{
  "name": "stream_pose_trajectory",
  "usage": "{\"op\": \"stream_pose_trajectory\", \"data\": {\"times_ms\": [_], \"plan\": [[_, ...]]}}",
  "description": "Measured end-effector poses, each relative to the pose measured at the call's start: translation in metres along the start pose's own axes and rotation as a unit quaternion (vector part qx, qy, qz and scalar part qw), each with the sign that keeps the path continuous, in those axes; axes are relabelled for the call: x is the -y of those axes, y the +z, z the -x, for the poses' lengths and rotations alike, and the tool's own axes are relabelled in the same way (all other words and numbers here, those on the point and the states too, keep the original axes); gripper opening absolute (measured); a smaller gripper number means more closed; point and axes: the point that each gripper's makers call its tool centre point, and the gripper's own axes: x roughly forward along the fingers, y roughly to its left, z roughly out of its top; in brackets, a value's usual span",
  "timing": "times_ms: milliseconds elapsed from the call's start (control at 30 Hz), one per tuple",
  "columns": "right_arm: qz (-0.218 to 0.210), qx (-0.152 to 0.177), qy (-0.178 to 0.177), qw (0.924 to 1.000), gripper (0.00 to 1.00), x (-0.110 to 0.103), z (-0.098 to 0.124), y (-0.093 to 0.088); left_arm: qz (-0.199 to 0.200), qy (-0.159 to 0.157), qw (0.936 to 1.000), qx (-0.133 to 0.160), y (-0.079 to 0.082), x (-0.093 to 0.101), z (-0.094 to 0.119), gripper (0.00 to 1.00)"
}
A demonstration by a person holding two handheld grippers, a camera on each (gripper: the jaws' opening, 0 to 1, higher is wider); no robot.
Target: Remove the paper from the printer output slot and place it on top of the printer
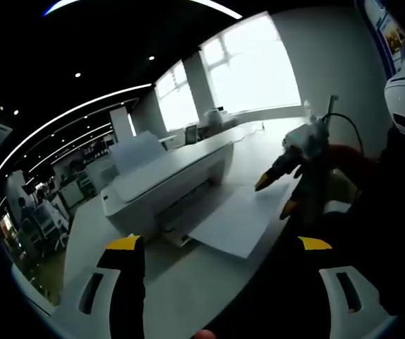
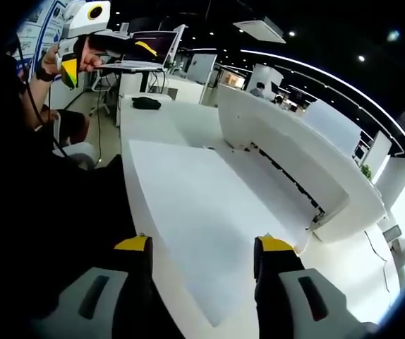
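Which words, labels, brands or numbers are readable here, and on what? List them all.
None can be read.
Wall posters, also at: print on them, too small and blurred to read.
Printer: no legible brand or label.
Paper: blank on the side that shows.
Laptop screen: a yellow streak, no text.

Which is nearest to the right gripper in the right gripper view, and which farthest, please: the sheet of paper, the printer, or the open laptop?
1. The sheet of paper, lying between the jaws of the right gripper.
2. The printer, beyond the sheet, to the right.
3. The open laptop, far back at the top, left of centre.
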Motion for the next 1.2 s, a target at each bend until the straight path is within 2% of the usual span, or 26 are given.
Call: {"op": "stream_pose_trajectory", "data": {"times_ms": [1200], "plan": [[0.006,0.005,-0.011,0.9999,0.44,0.0044,0.0003,-0.0011,-0.001,-0.004,1.0,-0.001,-0.0011,0.0022,-0.0011,0.9]]}}
